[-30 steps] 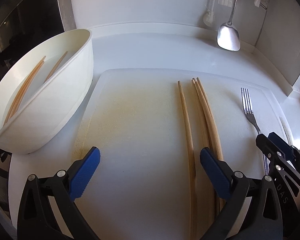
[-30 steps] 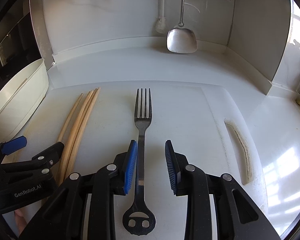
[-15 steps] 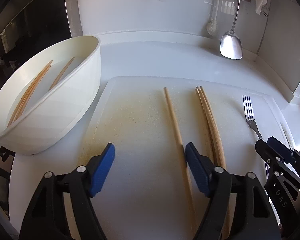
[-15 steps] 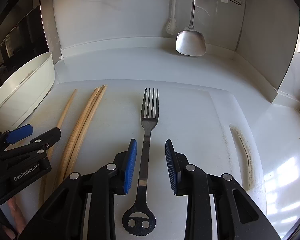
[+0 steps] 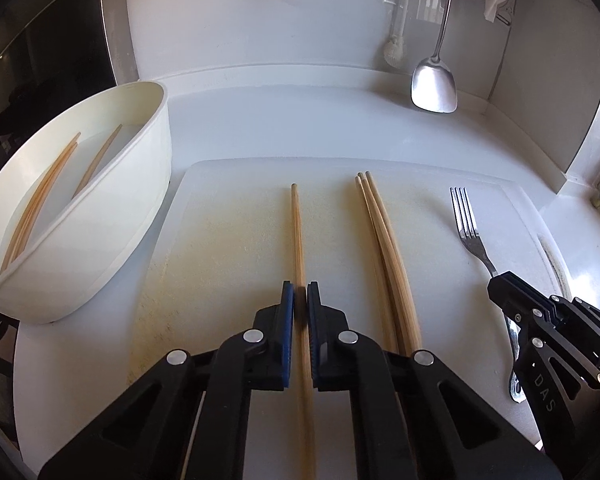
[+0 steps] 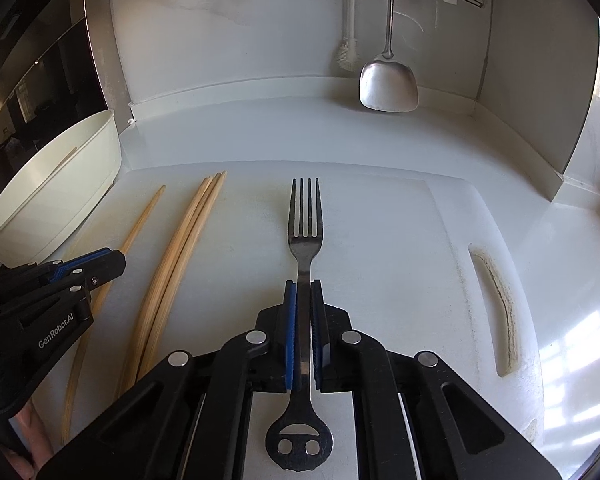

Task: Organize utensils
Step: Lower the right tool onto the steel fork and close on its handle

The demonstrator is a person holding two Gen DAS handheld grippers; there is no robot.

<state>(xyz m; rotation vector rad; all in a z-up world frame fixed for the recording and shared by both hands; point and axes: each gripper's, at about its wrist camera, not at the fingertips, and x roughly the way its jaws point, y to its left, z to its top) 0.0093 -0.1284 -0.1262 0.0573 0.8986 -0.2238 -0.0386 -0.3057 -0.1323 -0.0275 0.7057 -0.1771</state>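
A single chopstick lies on the white cutting board, its long axis running near to far, its tip pointing at the far wall. The left gripper has its fingers closed on the chopstick's middle. Just right of it, apart, a bundle of chopsticks lies almost parallel. Further right the fork lies the same way, tines far, with the right gripper clamped on its handle. The oval white bin sits on the bench beside the board's left edge, holding more chopsticks. Bare board lies between the single chopstick and the bin. A metal spatula hangs at the far wall.
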